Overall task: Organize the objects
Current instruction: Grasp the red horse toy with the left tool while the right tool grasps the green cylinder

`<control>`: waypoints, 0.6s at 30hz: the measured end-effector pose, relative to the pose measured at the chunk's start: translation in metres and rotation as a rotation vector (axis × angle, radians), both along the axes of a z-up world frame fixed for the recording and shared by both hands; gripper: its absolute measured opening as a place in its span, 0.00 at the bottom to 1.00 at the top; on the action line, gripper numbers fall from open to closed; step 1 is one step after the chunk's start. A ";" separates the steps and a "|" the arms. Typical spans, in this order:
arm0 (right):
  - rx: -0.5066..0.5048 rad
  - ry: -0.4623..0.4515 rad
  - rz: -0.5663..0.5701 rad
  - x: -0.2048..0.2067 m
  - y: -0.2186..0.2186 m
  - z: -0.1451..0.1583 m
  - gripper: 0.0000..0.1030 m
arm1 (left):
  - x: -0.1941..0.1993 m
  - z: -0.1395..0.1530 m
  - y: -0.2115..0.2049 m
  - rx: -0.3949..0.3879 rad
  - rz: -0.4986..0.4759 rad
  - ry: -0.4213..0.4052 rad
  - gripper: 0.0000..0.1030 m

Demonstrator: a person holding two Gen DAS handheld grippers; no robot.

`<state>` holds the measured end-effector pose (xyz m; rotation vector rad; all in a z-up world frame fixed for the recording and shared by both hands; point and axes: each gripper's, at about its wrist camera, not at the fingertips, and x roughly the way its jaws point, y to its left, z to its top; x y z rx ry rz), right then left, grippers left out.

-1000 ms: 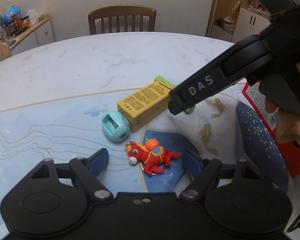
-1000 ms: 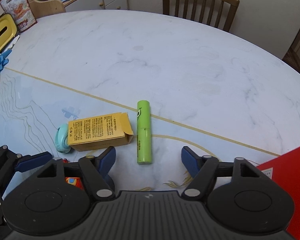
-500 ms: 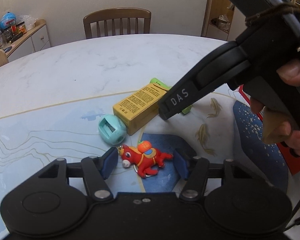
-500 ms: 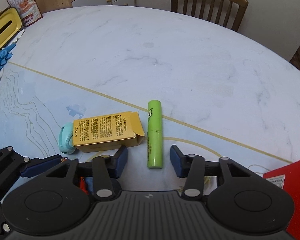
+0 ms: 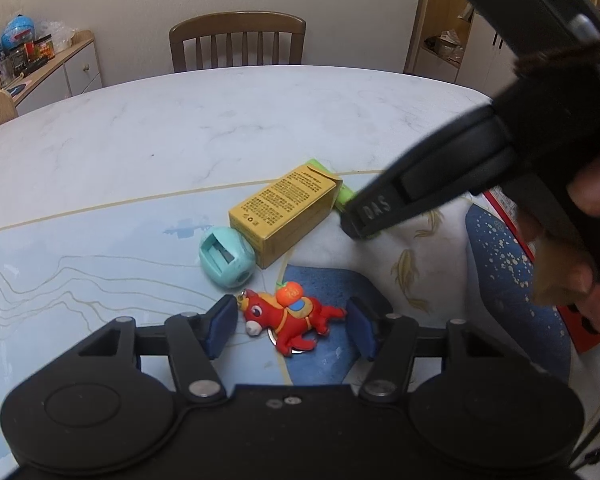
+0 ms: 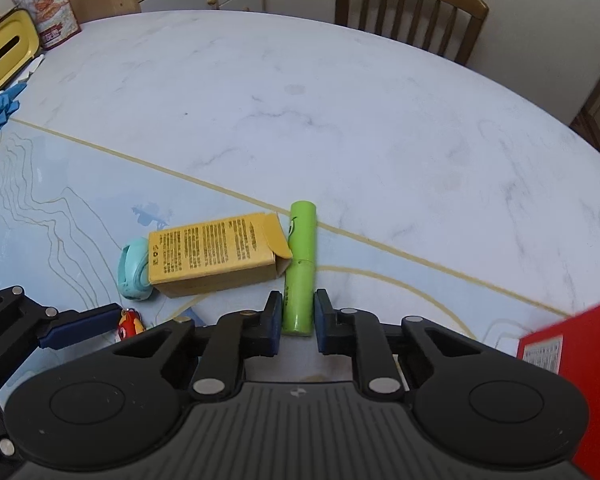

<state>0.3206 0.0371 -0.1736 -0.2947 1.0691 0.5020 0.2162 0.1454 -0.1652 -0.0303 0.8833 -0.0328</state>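
Two claws work over the marble tabletop (image 6: 340, 120). Our right claw (image 6: 297, 320) has narrowed a good deal since a second ago: its blue pads now sit tight against both sides of the near end of the green tube (image 6: 300, 264), though we cannot tell whether they truly pinch it. That tube lies flat, pointing away from us, just right of the yellow box (image 6: 216, 252), whose open flap touches it. Our left claw (image 5: 292, 326) has also closed in from its wider spread, and its pads now bracket the red horse keychain (image 5: 290, 318), still parted, the left pad at the toy's nose. A teal sharpener (image 5: 227, 257) rests against the box's near-left end. At the right edge lies a red carton (image 6: 572, 380).
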 end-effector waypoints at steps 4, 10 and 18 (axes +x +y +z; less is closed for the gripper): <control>0.054 0.051 -0.055 -0.009 -0.016 0.002 0.15 | -0.004 0.001 0.001 -0.007 0.007 0.013 0.57; 0.120 0.094 -0.105 -0.033 -0.039 0.013 0.15 | -0.013 0.007 0.000 -0.032 -0.001 0.028 0.57; 0.194 0.113 -0.132 -0.072 -0.063 0.034 0.15 | -0.022 0.020 0.000 -0.081 -0.006 0.046 0.57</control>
